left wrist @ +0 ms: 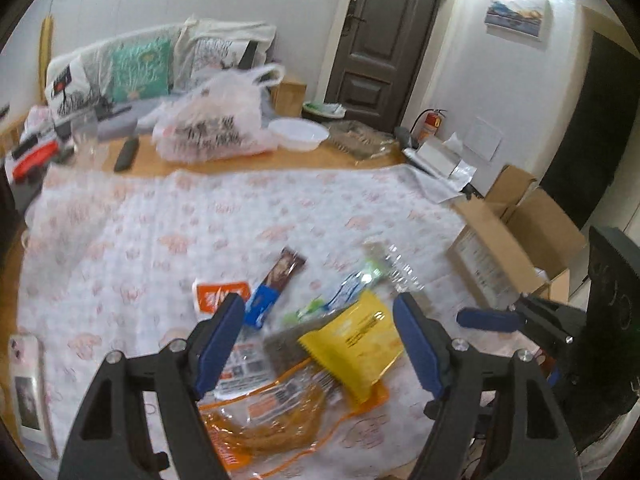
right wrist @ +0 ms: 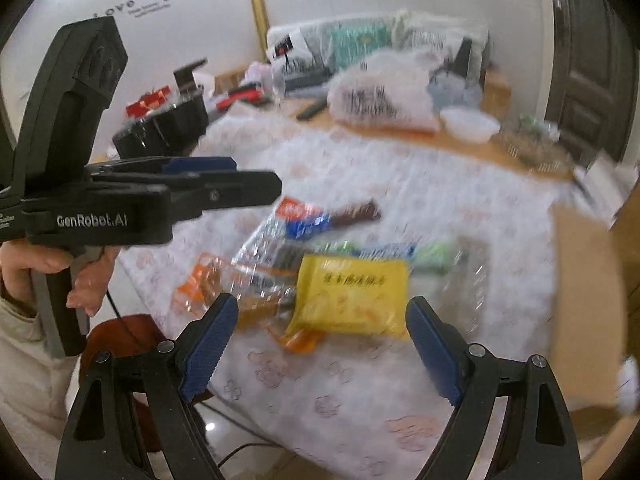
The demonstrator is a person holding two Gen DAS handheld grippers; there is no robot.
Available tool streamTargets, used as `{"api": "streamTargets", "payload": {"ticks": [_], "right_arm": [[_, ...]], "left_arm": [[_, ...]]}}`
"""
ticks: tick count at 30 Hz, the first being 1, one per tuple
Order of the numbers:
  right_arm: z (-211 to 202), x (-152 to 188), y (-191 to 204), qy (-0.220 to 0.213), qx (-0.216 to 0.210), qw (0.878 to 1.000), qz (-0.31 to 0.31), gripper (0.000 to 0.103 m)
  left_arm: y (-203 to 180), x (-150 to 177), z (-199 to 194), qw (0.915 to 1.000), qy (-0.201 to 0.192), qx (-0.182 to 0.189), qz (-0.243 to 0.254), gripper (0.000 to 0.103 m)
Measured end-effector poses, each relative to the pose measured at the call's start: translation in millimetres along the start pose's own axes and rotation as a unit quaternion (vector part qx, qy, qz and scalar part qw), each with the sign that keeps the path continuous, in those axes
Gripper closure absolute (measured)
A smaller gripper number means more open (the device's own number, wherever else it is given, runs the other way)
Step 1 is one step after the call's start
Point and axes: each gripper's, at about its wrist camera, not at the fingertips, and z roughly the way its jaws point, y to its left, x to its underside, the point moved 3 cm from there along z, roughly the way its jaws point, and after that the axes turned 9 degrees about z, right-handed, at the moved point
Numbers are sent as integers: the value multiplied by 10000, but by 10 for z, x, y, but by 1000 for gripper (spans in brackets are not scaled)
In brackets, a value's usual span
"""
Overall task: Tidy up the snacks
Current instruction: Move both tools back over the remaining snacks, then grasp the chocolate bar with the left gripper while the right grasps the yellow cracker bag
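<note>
A pile of snacks lies on the patterned tablecloth (left wrist: 160, 232). A yellow packet (left wrist: 352, 344) lies on top, over a clear orange-edged bag (left wrist: 276, 420). A brown bar (left wrist: 284, 268), a blue packet (left wrist: 260, 304) and an orange-white packet (left wrist: 218, 294) lie behind. My left gripper (left wrist: 318, 308) is open, just above the pile. My right gripper (right wrist: 322, 308) is open and empty, near the yellow packet (right wrist: 352, 296). The left gripper also shows in the right wrist view (right wrist: 256, 184). The right gripper's fingers (left wrist: 486, 318) show at the right of the left wrist view.
An open cardboard box (left wrist: 516, 240) stands at the table's right edge. A full plastic bag (left wrist: 216, 124), a white bowl (left wrist: 298, 132), a remote (left wrist: 126, 154) and a glass (left wrist: 86, 132) stand at the back. A phone (left wrist: 26, 384) lies at the left.
</note>
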Motion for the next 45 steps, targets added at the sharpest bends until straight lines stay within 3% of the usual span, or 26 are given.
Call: {"api": "streamTargets", "payload": {"ticks": [8, 12, 21, 28, 30, 36, 40, 45], "right_arm": [[488, 186, -247, 672, -100, 9936, 904, 19], [624, 119, -293, 758, -64, 9916, 1044, 19], [865, -215, -348, 589, 329, 9914, 1126, 19], [1053, -422, -293, 458, 666, 9932, 840, 19], [1081, -431, -288, 406, 726, 9933, 802, 12], [1075, -432, -216, 263, 993, 9909, 873, 6], [1154, -383, -125, 276, 1240, 9896, 674, 5], [973, -334, -203, 192, 1547, 9866, 481, 5]], "left_arm": [[271, 227, 355, 9992, 177, 273, -243, 29], [361, 280, 462, 9983, 174, 379, -409, 29], [591, 265, 458, 9978, 40, 266, -609, 29], [669, 281, 493, 9982, 104, -14, -599, 29], [672, 283, 499, 9980, 108, 16, -625, 29], [656, 298, 510, 9979, 114, 33, -639, 29], [697, 299, 540, 9969, 136, 113, -770, 29], [727, 326, 539, 9961, 147, 116, -862, 29]]}}
